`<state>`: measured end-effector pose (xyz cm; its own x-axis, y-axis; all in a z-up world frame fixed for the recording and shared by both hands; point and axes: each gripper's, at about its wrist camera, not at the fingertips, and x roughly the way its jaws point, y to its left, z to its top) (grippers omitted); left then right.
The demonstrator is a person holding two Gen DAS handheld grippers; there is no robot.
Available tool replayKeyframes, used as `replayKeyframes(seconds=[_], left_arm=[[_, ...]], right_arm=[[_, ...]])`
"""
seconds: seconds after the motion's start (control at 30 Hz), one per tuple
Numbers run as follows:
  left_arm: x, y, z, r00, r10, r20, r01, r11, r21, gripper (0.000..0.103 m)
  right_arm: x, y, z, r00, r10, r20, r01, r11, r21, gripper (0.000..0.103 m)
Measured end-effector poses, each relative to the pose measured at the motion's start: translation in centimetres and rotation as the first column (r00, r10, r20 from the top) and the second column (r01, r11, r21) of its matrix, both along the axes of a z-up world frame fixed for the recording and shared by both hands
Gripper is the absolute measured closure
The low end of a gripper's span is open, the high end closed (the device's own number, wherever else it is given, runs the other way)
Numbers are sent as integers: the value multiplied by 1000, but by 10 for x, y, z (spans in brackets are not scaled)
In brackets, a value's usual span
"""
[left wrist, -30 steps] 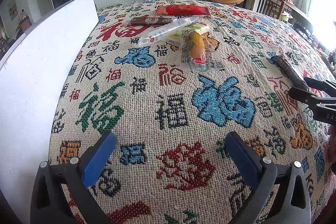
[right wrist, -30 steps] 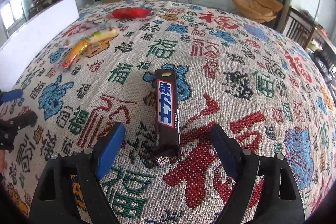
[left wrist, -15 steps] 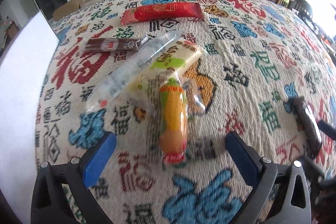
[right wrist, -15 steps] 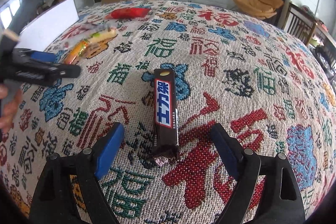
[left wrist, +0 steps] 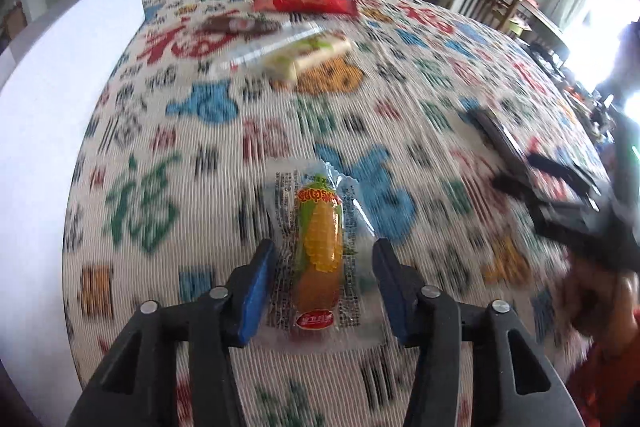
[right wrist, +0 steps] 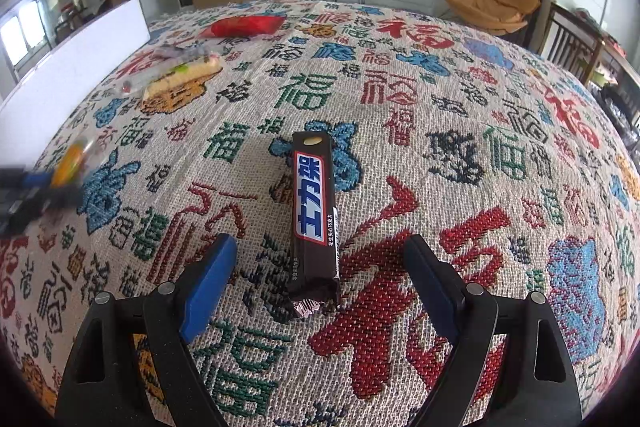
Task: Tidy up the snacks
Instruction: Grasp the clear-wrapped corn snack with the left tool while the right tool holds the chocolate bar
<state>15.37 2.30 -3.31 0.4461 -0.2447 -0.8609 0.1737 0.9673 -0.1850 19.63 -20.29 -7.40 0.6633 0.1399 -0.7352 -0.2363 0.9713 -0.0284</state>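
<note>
Two claws work over the patterned counter (right wrist: 460, 155). The left claw (left wrist: 322, 291) has swung from the bare cloth to the corn-shaped snack packet (left wrist: 320, 239) and back; its jaws are closing, the wrapper between them, pads seemingly just touching its edges. That looks like the first pickup. The right claw (right wrist: 320, 283) stays wide around the near end of the chocolate bar (right wrist: 314, 203). Far off lie a red packet (left wrist: 306, 4), a cream wafer packet (left wrist: 308, 57) and a brown bar (left wrist: 238, 25); nothing blocks either claw.
</note>
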Motion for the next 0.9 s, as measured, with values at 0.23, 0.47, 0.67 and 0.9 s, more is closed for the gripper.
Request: replayKeyframes(seconds=[0.23, 0.47, 0.67, 0.9], left_arm=[[-10, -12, -10, 997, -8, 77, -6, 985, 175, 7], [-10, 0, -17, 990, -11, 143, -11, 988, 153, 0], [-10, 0, -18, 989, -7, 147, -16, 988, 155, 0], [-10, -1, -18, 989, -7, 147, -16, 988, 155, 0]], right_arm=[[0, 0, 0, 1000, -2, 2, 2, 1000, -6, 16], [0, 0, 0, 1000, -3, 2, 3, 1000, -6, 16], [0, 0, 0, 1000, -3, 2, 3, 1000, -7, 16], [0, 0, 0, 1000, -3, 1, 3, 1000, -6, 16]])
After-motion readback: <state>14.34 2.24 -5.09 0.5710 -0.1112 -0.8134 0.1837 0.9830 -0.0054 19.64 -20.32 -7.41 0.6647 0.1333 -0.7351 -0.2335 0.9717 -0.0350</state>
